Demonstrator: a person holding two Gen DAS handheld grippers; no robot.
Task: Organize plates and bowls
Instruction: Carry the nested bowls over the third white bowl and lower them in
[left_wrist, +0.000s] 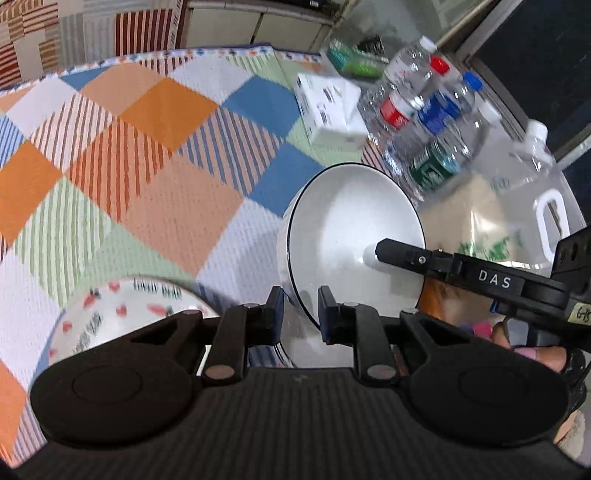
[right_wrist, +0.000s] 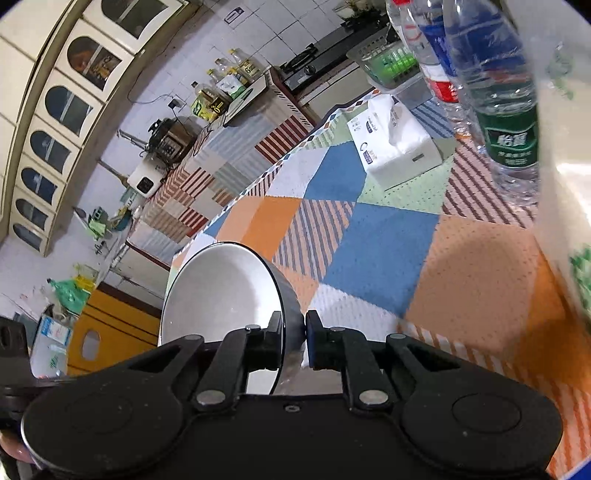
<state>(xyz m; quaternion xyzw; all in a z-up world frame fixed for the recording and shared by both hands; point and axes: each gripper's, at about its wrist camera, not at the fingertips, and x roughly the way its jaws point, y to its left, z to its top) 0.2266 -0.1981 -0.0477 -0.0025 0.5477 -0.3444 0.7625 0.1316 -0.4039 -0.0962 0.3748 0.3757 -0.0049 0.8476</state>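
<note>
A white bowl (left_wrist: 351, 229) with a thin dark rim hangs tilted on edge above the checked tablecloth (left_wrist: 166, 155). My left gripper (left_wrist: 301, 314) is shut on its lower rim. The right gripper reaches in from the right, one of its fingers (left_wrist: 402, 256) lying across the bowl's inside at the right rim. In the right wrist view the right gripper (right_wrist: 295, 339) is shut on the bowl (right_wrist: 221, 295) wall, which looks dark grey outside. A patterned plate (left_wrist: 122, 310) lies on the cloth at lower left, partly hidden by my left gripper.
Several water bottles (left_wrist: 424, 110) (right_wrist: 509, 122), a tissue box (left_wrist: 328, 107) (right_wrist: 395, 147) and a large clear jug (left_wrist: 524, 192) stand at the table's right. A green basket (left_wrist: 351, 59) sits behind them. The table's far edge (right_wrist: 236, 199) borders a kitchen counter.
</note>
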